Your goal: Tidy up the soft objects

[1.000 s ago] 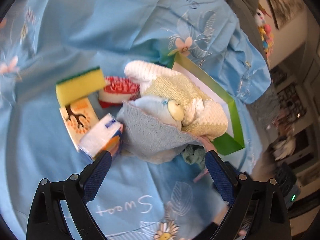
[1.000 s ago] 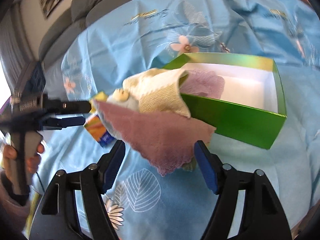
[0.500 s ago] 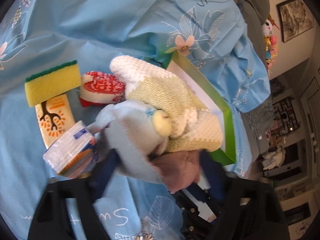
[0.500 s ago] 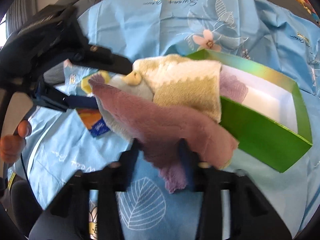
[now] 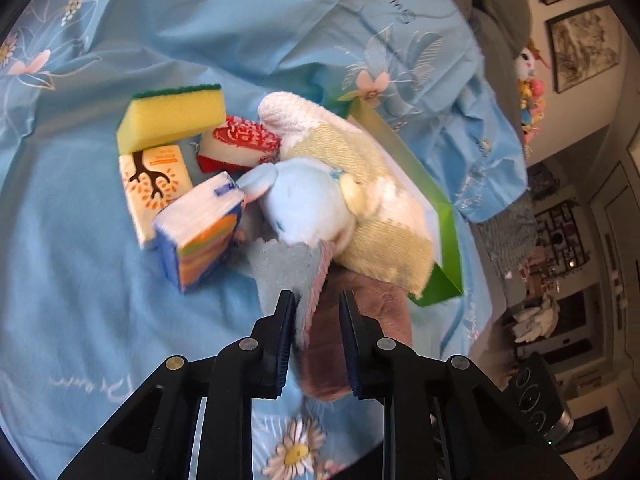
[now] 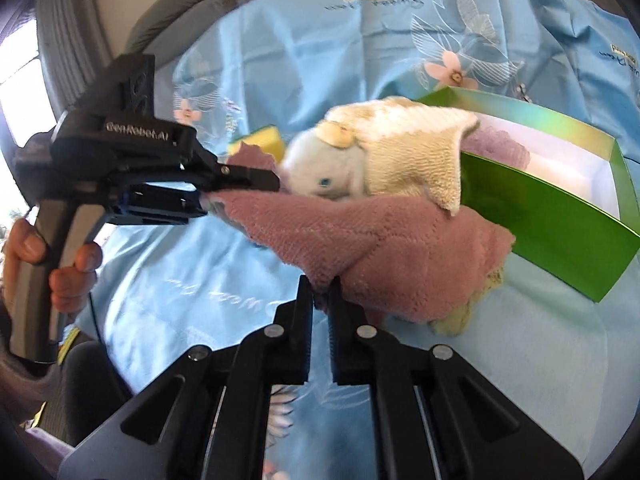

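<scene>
Box at frame right was nearly empty. Your right tool was pinched shut on pink cloth at frame middle. Your left tool was closing on its other corner. Sponge, tissue packs, toy not packed yet.

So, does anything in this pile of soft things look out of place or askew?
Yes: the cream towel hangs over the green box wall, half in and half out, and the plush toy lies outside on the pink cloth.
</scene>
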